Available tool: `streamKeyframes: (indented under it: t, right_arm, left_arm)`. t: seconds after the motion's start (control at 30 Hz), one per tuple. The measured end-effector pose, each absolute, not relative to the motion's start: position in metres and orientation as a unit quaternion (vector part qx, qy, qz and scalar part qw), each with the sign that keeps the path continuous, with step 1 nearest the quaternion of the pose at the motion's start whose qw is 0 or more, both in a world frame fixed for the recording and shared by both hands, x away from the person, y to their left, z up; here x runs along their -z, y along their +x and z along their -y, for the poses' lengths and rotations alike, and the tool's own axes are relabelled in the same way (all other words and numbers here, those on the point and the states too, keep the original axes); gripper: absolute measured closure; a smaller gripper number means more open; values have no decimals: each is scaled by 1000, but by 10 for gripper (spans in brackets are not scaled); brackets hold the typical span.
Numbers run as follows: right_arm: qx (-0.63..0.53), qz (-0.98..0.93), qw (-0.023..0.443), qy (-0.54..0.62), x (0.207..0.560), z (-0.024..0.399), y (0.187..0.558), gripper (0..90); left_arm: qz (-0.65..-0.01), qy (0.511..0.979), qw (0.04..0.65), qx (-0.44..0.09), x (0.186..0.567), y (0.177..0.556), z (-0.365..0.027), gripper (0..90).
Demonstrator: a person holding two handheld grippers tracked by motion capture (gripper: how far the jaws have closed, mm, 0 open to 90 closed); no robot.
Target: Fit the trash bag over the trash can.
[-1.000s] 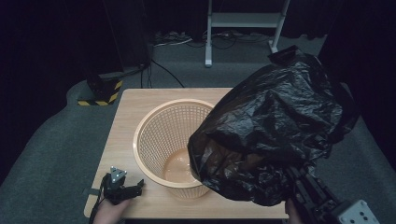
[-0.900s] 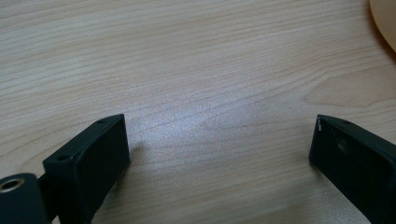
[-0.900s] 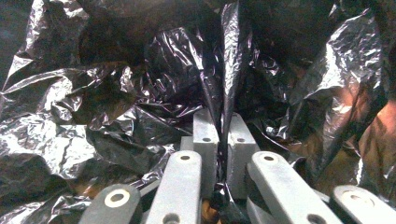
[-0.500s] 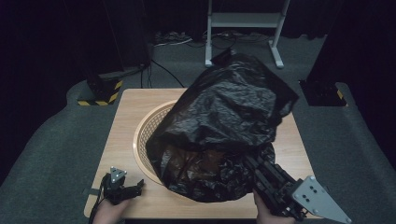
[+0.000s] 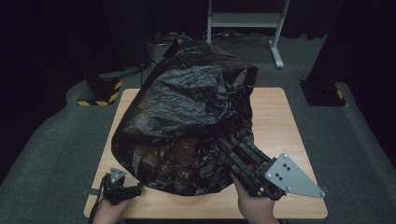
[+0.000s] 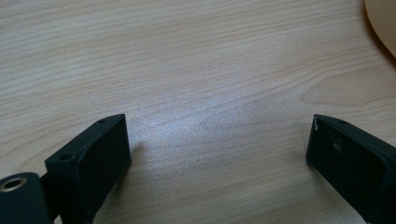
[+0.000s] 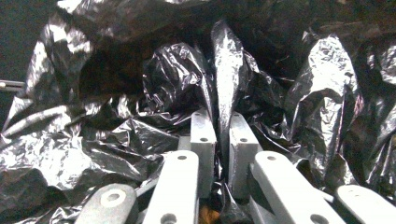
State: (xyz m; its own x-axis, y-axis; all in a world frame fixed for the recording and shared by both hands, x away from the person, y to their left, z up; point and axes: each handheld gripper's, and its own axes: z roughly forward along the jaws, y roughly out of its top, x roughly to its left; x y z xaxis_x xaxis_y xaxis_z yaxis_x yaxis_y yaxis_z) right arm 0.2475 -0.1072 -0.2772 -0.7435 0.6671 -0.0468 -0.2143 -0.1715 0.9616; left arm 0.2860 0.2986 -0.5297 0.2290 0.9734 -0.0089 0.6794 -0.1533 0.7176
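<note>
A big crumpled black plastic bag (image 5: 187, 107) billows over the left and middle of the wooden table (image 5: 275, 121). My right gripper (image 5: 225, 141), with its grey plate, reaches in from the lower right and is shut on a fold of the bag (image 7: 223, 93), pinched between the two close jaws. The bag covers the beige basket; a piece of its rim (image 6: 385, 23) shows at the top right of the left gripper view. My left gripper (image 5: 122, 189) rests at the table's front left corner, jaws wide open over bare wood (image 6: 210, 93), holding nothing.
A white stand (image 5: 245, 21) and cables lie on the floor behind the table. A yellow-and-black striped block (image 5: 100, 93) sits at the back left and a dark box (image 5: 322, 93) at the right. Grey carpet surrounds the table.
The right gripper has carried the bag leftwards from the table's right side, so the bag now covers the basket. The left gripper has stayed put.
</note>
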Motion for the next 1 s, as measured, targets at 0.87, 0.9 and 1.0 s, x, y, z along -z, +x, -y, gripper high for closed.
streamKeyframes:
  t: [0.87,0.9,1.0]
  right_arm:
    - [-760,-545,304,185,264,81,271,771]
    - [-761,-544,303,185,264,80,271,762]
    - [-760,-545,303,184,264,78,273,692]
  left_arm:
    - [-572,721,309,-239,530,285,-299,72]
    - [-572,721,309,-239,530,285,-299,72]
    - [-572,721,309,-239,530,285,-299,73]
